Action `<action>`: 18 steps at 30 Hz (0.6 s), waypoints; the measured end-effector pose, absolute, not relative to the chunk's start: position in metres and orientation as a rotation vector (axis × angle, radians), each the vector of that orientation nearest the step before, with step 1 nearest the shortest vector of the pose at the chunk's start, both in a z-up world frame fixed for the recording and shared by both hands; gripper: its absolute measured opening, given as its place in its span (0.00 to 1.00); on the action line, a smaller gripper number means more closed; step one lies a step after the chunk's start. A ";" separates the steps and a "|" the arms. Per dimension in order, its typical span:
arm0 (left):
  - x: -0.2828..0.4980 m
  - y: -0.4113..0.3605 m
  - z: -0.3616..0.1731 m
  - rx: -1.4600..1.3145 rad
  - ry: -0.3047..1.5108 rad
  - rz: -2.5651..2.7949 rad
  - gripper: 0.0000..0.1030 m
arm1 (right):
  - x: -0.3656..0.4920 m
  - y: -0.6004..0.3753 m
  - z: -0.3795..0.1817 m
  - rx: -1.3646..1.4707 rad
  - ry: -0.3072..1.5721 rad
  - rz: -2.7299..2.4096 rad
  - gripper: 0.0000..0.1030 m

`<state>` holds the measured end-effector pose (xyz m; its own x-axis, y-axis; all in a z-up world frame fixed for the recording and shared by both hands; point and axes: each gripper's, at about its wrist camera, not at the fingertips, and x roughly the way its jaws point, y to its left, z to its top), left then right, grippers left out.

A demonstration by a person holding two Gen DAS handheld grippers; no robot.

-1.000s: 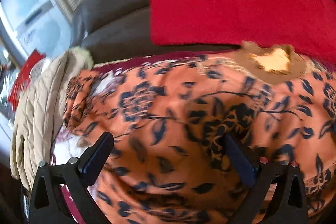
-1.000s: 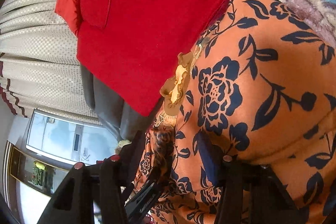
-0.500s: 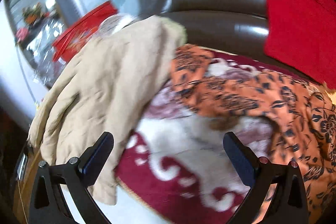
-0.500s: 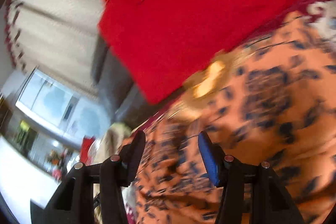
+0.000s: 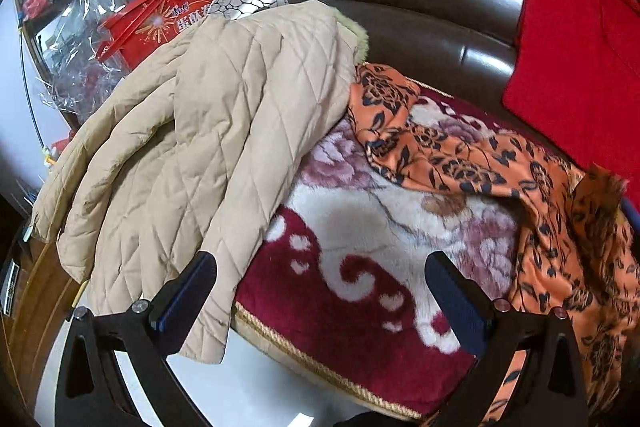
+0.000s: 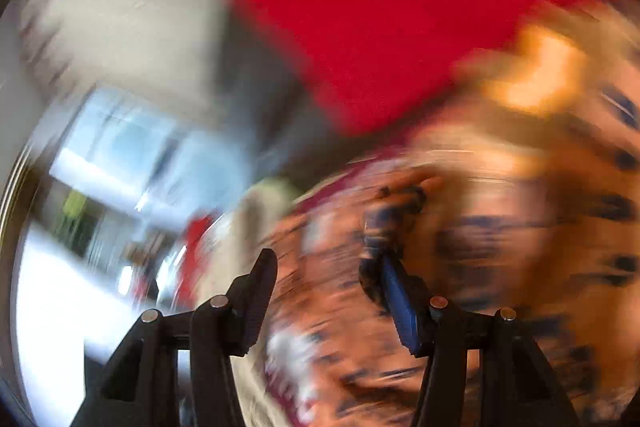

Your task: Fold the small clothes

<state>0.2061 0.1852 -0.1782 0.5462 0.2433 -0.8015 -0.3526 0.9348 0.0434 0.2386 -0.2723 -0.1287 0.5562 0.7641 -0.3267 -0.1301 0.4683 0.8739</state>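
1 jacket (image 5: pixel 208 147), 1 orange garment (image 5: pixel 460 163).

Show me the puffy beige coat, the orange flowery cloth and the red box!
beige coat (image 5: pixel 224 131): left wrist view, quilted middle panel.
orange flowery cloth (image 5: pixel 460 163): left wrist view, strip lying across the blanket.
red box (image 5: pixel 160 23): left wrist view, printed front side.

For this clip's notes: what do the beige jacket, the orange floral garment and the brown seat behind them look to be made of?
Beige quilted jacket: padded woven fabric, matte, stitched in diamonds; probably synthetic.
Orange garment with dark floral print: thin, soft cloth that drapes and crumples; fibre unclear.
Dark brown seat back: leather or imitation, glossy, with bright highlights on its rolls.
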 end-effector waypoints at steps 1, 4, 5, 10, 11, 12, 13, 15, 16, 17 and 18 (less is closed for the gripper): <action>0.211 0.187 -0.179 -0.149 0.927 0.348 1.00 | 0.232 -0.258 -0.112 0.871 0.777 0.736 0.56; 0.230 0.190 -0.184 -0.202 0.932 0.316 1.00 | 0.217 -0.239 -0.093 0.728 0.759 0.827 0.56; 0.237 0.191 -0.186 -0.213 0.934 0.305 1.00 | 0.217 -0.240 -0.097 0.713 0.783 0.795 0.56; 0.299 0.188 -0.189 -0.179 0.938 0.315 1.00 | 0.230 -0.273 -0.126 0.768 0.887 0.590 0.56; 0.311 0.185 -0.189 -0.149 0.936 0.330 1.00 | 0.231 -0.275 -0.127 0.760 0.898 0.577 0.56; 0.328 0.180 -0.189 -0.104 0.933 0.346 1.00 | 0.229 -0.276 -0.128 0.750 0.905 0.573 0.56; 0.346 0.175 -0.190 -0.063 0.933 0.365 1.00 | 0.228 -0.275 -0.129 0.730 0.914 0.568 0.54; 0.373 0.170 -0.195 -0.012 0.940 0.399 1.00 | 0.225 -0.271 -0.134 0.693 0.952 0.561 0.53; 0.391 0.168 -0.201 0.027 0.949 0.432 1.00 | 0.226 -0.268 -0.139 0.685 0.975 0.561 0.52; 0.402 0.168 -0.206 0.050 0.963 0.456 1.00 | 0.226 -0.266 -0.145 0.673 1.005 0.561 0.52; 0.416 0.169 -0.215 0.076 0.986 0.485 0.99 | 0.227 -0.262 -0.150 0.657 1.029 0.558 0.51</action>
